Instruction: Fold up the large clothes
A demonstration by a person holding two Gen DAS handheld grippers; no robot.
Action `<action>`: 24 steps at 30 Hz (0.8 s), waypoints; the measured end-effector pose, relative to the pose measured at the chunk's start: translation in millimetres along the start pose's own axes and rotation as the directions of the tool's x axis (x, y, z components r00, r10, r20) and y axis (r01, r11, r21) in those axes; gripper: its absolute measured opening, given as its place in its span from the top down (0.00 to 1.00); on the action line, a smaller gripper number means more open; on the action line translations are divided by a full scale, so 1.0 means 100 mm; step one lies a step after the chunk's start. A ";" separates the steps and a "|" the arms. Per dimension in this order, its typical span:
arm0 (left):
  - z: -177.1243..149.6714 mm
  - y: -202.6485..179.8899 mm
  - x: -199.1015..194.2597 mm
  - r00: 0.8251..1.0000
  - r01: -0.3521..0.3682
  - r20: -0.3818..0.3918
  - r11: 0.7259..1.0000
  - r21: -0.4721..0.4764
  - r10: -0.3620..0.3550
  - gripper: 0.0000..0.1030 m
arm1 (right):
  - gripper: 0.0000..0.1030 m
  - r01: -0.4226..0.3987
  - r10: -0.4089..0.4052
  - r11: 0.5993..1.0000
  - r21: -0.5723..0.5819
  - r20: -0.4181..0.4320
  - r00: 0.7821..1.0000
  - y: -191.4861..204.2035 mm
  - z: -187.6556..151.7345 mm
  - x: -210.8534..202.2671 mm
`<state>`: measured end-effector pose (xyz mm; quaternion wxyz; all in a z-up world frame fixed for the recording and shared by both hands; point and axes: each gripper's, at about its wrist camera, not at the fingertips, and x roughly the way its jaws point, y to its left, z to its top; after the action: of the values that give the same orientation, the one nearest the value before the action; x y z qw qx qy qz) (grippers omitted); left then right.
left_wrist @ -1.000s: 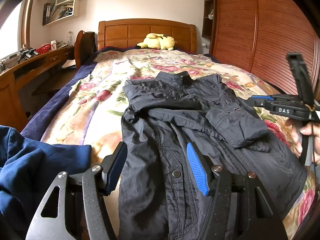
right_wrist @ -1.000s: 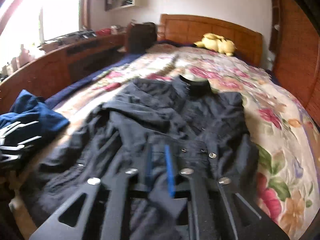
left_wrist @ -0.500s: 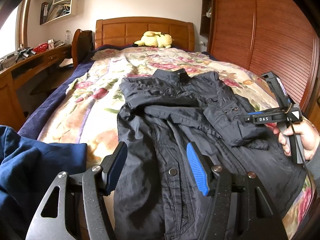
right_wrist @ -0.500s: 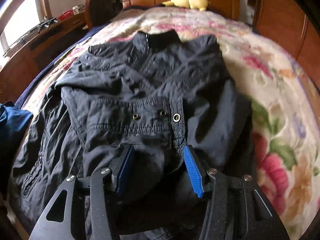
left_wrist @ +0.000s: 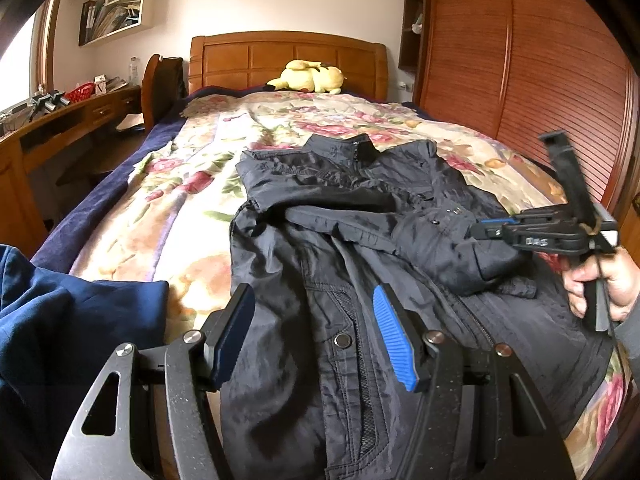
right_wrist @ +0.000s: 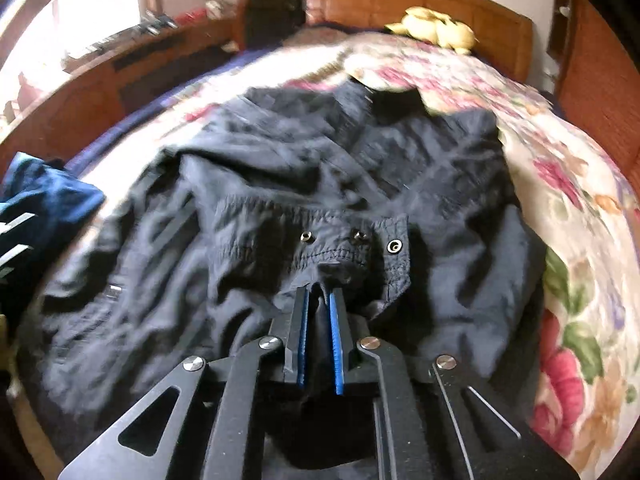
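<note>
Black jacket (left_wrist: 360, 248) spread front-up on a flowered bedspread (left_wrist: 192, 208), collar toward the wooden headboard (left_wrist: 288, 60), one sleeve folded across the chest.

Left claw (left_wrist: 314, 336): jaws stand well apart, nothing between the pads; the jacket's lower front panel lies just beyond and below its fingertips, a snap button showing in the gap. To this claw's left, a heap of blue cloth (left_wrist: 60, 328) rests at the near edge of the bed.

Right claw (right_wrist: 319, 312): jaws have just been closing and now stand almost together, with a pinch of the sleeve's cuff (right_wrist: 352, 256) caught between the blue pads; the fabric bunches up just ahead of the fingertips, and three metal snaps sit on the cuff immediately beyond. In the left wrist view this claw (left_wrist: 486, 229) reaches in from the right, held by a hand (left_wrist: 600, 284), its tips at the folded sleeve end.

Far ahead of both claws, a yellow plush toy (left_wrist: 308, 77) lies against the headboard. A wooden desk (left_wrist: 60, 120) runs along to the left and a slatted wooden wardrobe (left_wrist: 540, 80) stands to the right.
</note>
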<state>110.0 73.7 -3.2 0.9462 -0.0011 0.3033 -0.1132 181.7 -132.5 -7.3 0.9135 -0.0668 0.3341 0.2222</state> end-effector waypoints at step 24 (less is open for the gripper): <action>0.00 -0.02 -0.09 0.999 0.005 0.038 1.000 0.009 -0.005 0.39 | 0.92 -0.169 0.170 0.985 -0.032 0.033 0.985 0.16 -1.30 -1.12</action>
<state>102.5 73.9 2.4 0.9514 0.0004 0.2848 -0.1171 23.2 -193.3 -35.2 0.8961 -0.0476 0.3188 0.3052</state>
